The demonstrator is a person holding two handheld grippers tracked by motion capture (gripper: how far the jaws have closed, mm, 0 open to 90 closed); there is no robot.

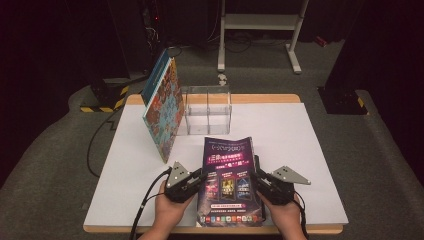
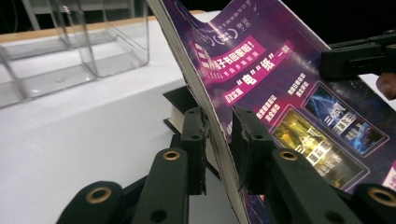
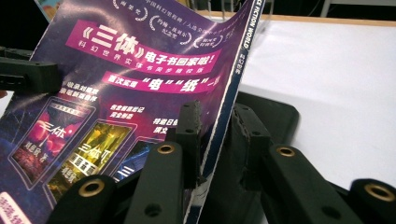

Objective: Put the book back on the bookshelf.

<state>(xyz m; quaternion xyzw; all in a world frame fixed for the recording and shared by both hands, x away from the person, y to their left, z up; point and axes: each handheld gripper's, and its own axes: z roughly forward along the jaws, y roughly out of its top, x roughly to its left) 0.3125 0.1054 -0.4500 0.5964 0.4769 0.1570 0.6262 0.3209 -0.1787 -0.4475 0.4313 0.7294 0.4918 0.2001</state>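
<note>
Tongs clamp magazine; organizer empty.

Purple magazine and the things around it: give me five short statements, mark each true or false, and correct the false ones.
1. Both grippers clamp the purple magazine. True: the left gripper has its left edge, the right gripper its spine edge.
2. The magazine lies flat on the table. False: its far end is raised.
3. A clear plastic organizer stands behind the magazine. True.
4. The patterned book lies flat. False: it stands tilted beside the organizer.
5. The organizer holds a book. False: it looks empty.
</note>
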